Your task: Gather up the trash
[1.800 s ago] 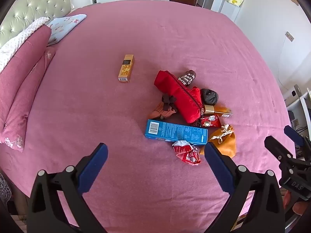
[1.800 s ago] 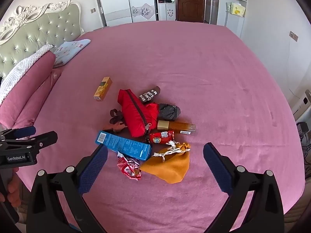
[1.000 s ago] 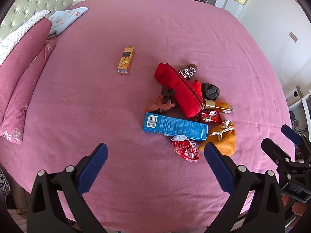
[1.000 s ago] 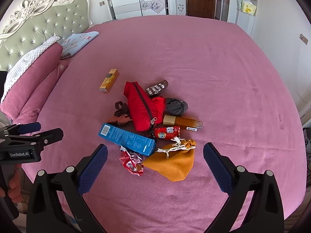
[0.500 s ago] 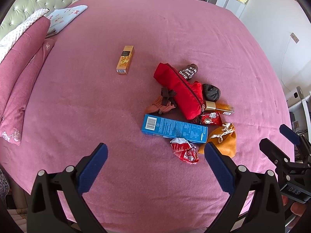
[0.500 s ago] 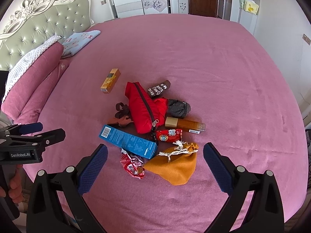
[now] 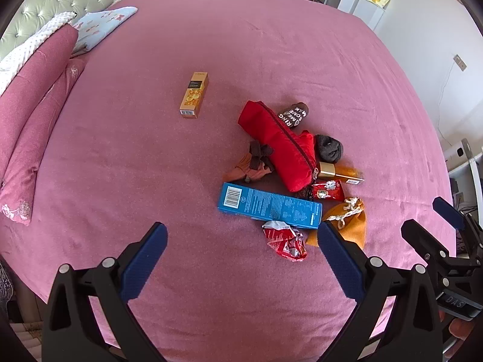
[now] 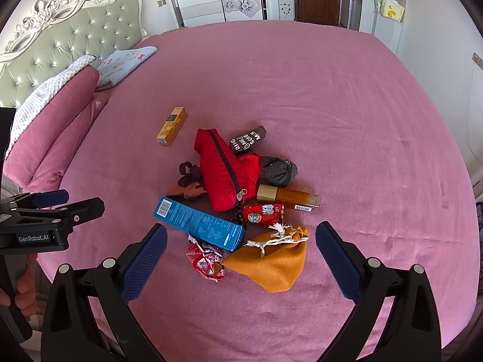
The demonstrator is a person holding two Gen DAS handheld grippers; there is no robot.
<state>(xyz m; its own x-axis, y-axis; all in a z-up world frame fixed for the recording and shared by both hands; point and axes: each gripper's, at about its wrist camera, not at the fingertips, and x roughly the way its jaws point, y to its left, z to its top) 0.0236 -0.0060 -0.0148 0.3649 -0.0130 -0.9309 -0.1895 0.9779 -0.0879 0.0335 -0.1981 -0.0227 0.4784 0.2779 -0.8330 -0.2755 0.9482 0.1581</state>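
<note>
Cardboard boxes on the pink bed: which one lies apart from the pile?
The small orange cardboard box, alone toward the pillows; the long blue cardboard box touches the pile.

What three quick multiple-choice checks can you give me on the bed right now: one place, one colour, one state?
1. Where is the crumpled red wrapper?
A. on the pillows
B. at the near edge of the pile, by the blue box
C. beside the small orange box

2. What colour is the drawstring pouch?
A. green
B. white
C. orange

3. What state are the left gripper and right gripper in?
A. both open, holding nothing
B. left shut on the wrapper
C. right shut on the pouch

Answers: 1 B, the wrapper lies against the blue box's near side. 2 C, its cloth is orange with a pale cord. 3 A, the fingers of each stand wide apart above the bed.
</note>
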